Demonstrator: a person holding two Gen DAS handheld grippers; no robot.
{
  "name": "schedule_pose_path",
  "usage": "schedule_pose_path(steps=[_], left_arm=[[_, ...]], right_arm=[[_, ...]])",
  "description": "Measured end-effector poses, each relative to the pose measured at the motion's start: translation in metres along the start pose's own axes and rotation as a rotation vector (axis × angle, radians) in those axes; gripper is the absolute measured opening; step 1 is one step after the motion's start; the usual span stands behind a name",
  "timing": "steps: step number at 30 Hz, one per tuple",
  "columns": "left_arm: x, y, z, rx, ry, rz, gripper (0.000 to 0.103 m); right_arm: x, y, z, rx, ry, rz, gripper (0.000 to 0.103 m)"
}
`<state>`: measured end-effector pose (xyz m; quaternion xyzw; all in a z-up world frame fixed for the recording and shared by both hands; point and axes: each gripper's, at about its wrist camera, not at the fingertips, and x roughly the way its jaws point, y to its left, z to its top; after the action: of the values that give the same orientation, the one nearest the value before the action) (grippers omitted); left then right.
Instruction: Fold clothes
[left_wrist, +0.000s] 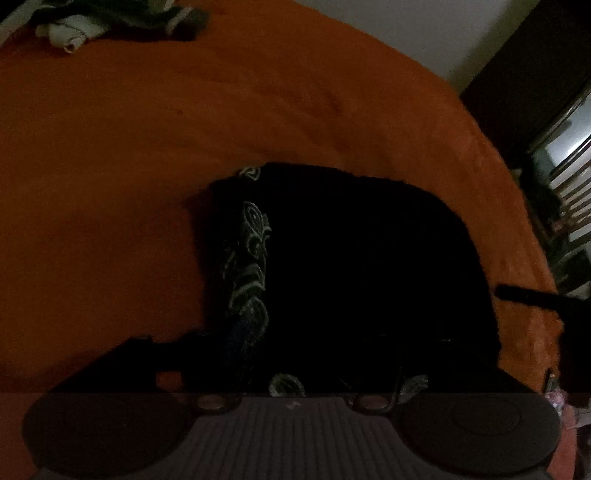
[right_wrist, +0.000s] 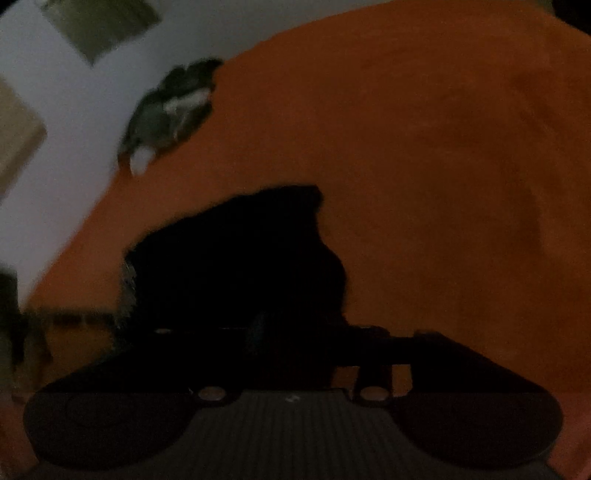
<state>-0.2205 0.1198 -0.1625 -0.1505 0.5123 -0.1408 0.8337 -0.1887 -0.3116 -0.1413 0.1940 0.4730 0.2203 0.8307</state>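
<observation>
A black garment with a pale embroidered border lies in a compact, folded-looking block on an orange bedspread, just ahead of both hand-held grippers. The left gripper hangs over its near edge, jaws apart as far as the dim wrist view lets one judge, with cloth beneath them but no pinch that I can make out. The right gripper sits at the other side, fingers lost against the black fabric; whether it is spread or pinching cannot be told. A second heap of greenish clothes waits at the far edge of the bed. The risk from here, in my judgement: poor light and black-on-black make the edges hard to find, so a finger could snag the top layer and drag the fold open, or catch the plush bedspread with it.
</observation>
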Motion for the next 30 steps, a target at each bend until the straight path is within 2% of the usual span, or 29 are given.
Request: schedule_pose_path(steps=[3,4,6,7,9,10,12,14,16,18,20,21,23,26,27,30], left_arm=[[-0.009,-0.009,-0.010,0.006,-0.031,-0.036,0.056],[-0.010,-0.011,-0.013,0.015,-0.037,-0.042,0.056],[-0.006,-0.018,-0.017,0.027,-0.035,-0.045,0.056],[-0.003,-0.020,-0.018,0.027,-0.033,-0.046,0.056],[0.004,-0.025,-0.017,0.010,-0.027,-0.061,0.056],[0.006,-0.026,-0.017,0.003,-0.024,-0.070,0.056],[0.010,-0.027,-0.018,-0.001,-0.019,-0.091,0.056],[0.016,-0.028,-0.021,0.015,-0.009,-0.117,0.056],[0.028,-0.028,-0.026,0.032,0.005,-0.128,0.056],[0.038,-0.024,-0.034,0.033,0.023,-0.126,0.056],[0.038,-0.021,-0.040,0.028,0.030,-0.126,0.056],[0.036,-0.019,-0.043,0.025,0.035,-0.129,0.056],[0.032,-0.016,-0.049,0.019,0.046,-0.133,0.056],[0.024,-0.012,-0.058,0.007,0.073,-0.127,0.056],[0.019,-0.013,-0.060,0.003,0.072,-0.127,0.056],[0.001,-0.021,-0.059,-0.015,0.035,-0.142,0.057]], right_arm=[[0.017,0.005,0.014,0.073,0.024,0.032,0.066],[0.024,0.007,0.016,0.068,0.047,0.008,0.075],[0.042,0.011,0.021,0.026,0.099,-0.073,0.077],[0.052,0.008,0.020,0.015,0.114,-0.072,0.076],[0.061,0.001,0.015,0.079,0.110,0.033,0.045],[0.062,-0.002,0.015,0.121,0.123,0.131,0.016],[0.060,-0.007,0.016,0.177,0.125,0.327,0.014],[0.059,-0.021,0.015,0.247,0.105,0.481,0.014],[0.068,-0.048,0.008,0.381,0.114,0.528,0.014],[0.076,-0.073,0.000,0.434,0.138,0.450,0.015],[0.073,-0.087,-0.006,0.391,0.149,0.360,0.034],[0.070,-0.089,-0.008,0.371,0.148,0.341,0.034],[0.058,-0.086,-0.007,0.337,0.152,0.306,0.045],[0.031,-0.069,-0.005,0.243,0.116,0.190,0.049],[0.019,-0.057,-0.005,0.191,0.080,0.175,0.048],[-0.013,-0.021,-0.006,0.041,-0.024,0.144,0.040]])
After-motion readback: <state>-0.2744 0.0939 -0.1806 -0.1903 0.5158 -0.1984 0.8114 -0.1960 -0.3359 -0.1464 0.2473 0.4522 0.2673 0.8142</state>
